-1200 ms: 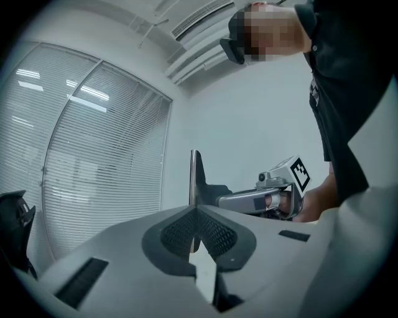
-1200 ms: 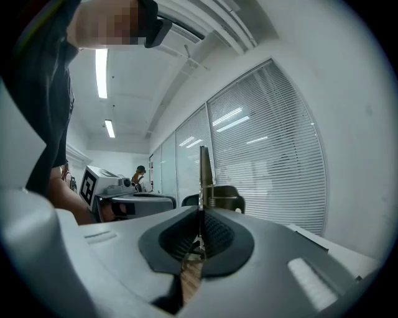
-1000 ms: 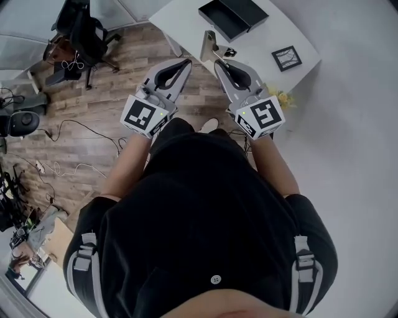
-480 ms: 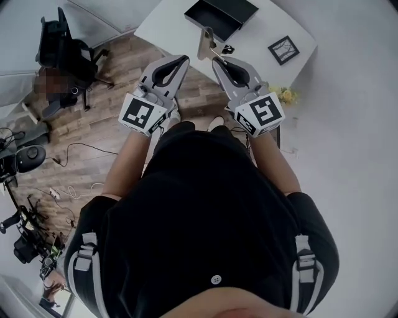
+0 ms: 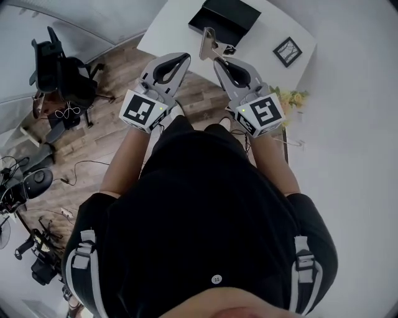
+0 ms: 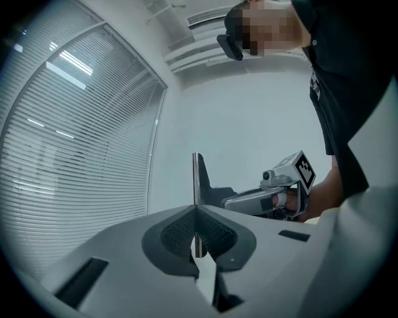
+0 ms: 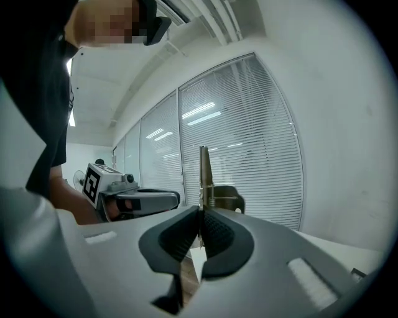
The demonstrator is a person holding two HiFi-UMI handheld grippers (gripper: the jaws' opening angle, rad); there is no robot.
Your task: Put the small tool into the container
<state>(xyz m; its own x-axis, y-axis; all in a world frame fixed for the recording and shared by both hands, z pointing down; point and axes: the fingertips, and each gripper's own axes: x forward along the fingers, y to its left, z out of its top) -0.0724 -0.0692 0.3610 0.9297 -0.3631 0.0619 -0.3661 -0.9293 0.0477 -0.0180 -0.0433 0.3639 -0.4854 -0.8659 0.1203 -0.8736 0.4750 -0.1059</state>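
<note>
In front of us: white counter (image 5: 171, 28) carrying the open black container (image 5: 239, 17); we see nothing inside it.
tool location: small tool (image 5: 208, 42) is off the counter, in the air at the tip of the right claw (image 5: 217, 62), standing upright. In the head view it overlaps the container's near wall. We can't tell depth, but we'd guess it's short of the opening.
right claw: pressed shut on the tool's thin metal blade. The blade rises straight out of the pad seam, with the dark handle part just behind it.
left claw (image 5: 185, 57): pads pressed together, nothing pinched that we can make out. It sits just beside the tool, apart from it as far as we can see.
step: we read this as the carry. Tool is picked, not yet delivered.
next move: get the right claw over the container opening, go low enough that the tool can't bounce out, then spread the pads. The left claw isn't needed, so keep it clear of the box.
risk: thin blade and a small pinch area, so it could pivot in the pads on a fast swing.
also there: picture frame (image 5: 288, 51) on the counter, well apart from the container.
</note>
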